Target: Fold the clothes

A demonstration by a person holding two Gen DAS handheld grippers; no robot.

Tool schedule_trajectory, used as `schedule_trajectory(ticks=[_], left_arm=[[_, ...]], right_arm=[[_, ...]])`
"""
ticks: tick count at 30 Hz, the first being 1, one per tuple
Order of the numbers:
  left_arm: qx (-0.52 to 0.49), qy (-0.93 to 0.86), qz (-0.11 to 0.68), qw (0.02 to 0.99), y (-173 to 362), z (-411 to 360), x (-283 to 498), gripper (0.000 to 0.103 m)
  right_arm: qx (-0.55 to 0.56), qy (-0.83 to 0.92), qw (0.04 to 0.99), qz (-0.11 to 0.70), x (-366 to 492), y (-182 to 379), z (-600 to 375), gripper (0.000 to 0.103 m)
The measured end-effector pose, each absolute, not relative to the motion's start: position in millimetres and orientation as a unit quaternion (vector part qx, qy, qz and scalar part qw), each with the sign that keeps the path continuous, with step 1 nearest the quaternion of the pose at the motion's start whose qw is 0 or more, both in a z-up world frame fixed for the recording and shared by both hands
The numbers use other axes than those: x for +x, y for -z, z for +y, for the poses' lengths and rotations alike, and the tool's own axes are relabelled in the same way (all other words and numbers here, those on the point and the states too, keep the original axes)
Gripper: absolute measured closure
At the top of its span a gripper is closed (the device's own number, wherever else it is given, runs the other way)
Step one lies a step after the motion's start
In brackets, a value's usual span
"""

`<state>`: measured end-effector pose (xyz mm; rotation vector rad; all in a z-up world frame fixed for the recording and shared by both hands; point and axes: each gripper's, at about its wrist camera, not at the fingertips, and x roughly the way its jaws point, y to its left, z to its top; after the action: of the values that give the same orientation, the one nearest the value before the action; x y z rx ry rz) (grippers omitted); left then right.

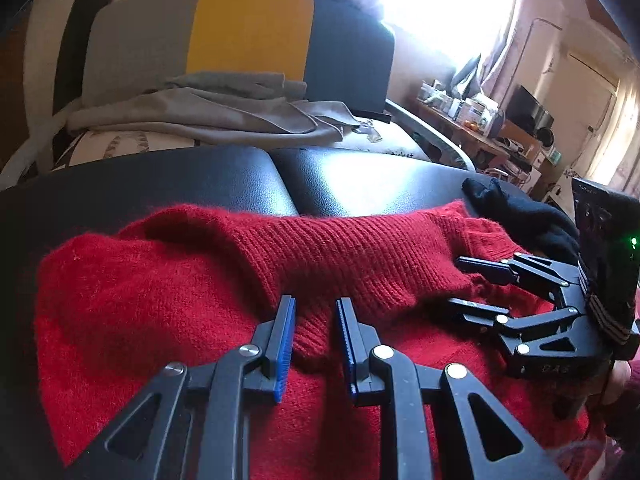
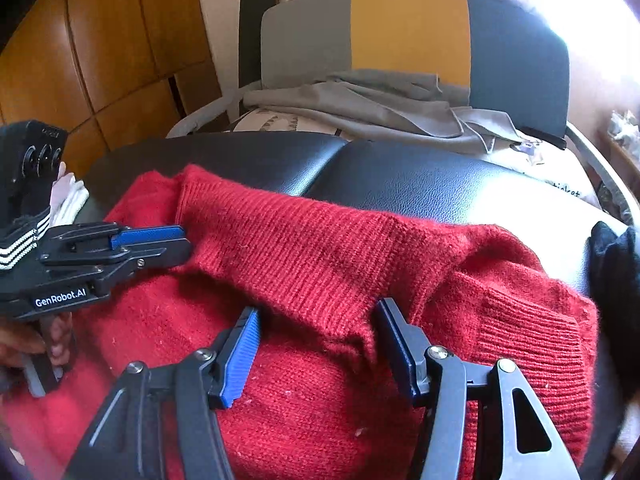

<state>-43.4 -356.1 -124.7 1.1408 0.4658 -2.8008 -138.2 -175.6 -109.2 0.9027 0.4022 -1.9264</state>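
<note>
A red knit sweater (image 1: 160, 300) (image 2: 304, 400) lies on a black leather seat (image 1: 360, 184) (image 2: 420, 176). Its ribbed sleeve (image 1: 340, 248) (image 2: 300, 248) is folded across the body. My left gripper (image 1: 316, 340) (image 2: 185, 243) is shut on a thick fold at the sleeve's near edge, with knit pinched between the blue pads (image 1: 285, 344). My right gripper (image 2: 318, 340) (image 1: 468, 286) stands open just right of it, its fingers straddling the sleeve's lower edge without pressing on it. A hand holds each gripper handle.
A dark garment (image 1: 520, 216) (image 2: 612, 264) lies at the seat's right end. Behind stands a grey, yellow and dark chair (image 1: 248, 32) (image 2: 408, 28) with grey clothes (image 1: 224, 112) (image 2: 380, 100) piled on it. A white cloth (image 2: 74, 200) sits at left; a cluttered desk (image 1: 480, 120) at right.
</note>
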Motion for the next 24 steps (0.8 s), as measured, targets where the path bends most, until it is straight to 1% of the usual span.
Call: schedule_trajectory(ticks=[3, 6, 10, 15, 16, 21, 24], left_arm=[[0.368, 0.913, 0.172, 0.035, 126, -356, -37, 0.082], [0.364, 0.913, 0.181, 0.033, 128, -356, -36, 0.082], [0.359, 0.910, 0.207, 0.022, 130, -363, -34, 0.083], [0.367, 0.905, 0.217, 0.021, 115, -368, -26, 0.082], [0.363, 0.906, 0.214, 0.030, 106, -370, -19, 0.080], [0.336, 0.916, 0.218, 0.034, 74, -368, 34, 0.079], [0.342, 0.918, 0.199, 0.030, 73, -351, 75, 0.079]], right_arm=[[0.364, 0.786, 0.469, 0.172, -132, 109, -170, 0.044], [0.368, 0.785, 0.471, 0.161, -136, 111, -166, 0.044], [0.363, 0.786, 0.469, 0.175, -134, 111, -172, 0.037], [0.358, 0.794, 0.450, 0.196, -125, 104, -176, 0.036], [0.356, 0.795, 0.451, 0.193, -119, 97, -169, 0.036], [0.341, 0.800, 0.466, 0.164, -84, 58, -129, 0.036], [0.341, 0.799, 0.467, 0.166, -60, 47, -100, 0.036]])
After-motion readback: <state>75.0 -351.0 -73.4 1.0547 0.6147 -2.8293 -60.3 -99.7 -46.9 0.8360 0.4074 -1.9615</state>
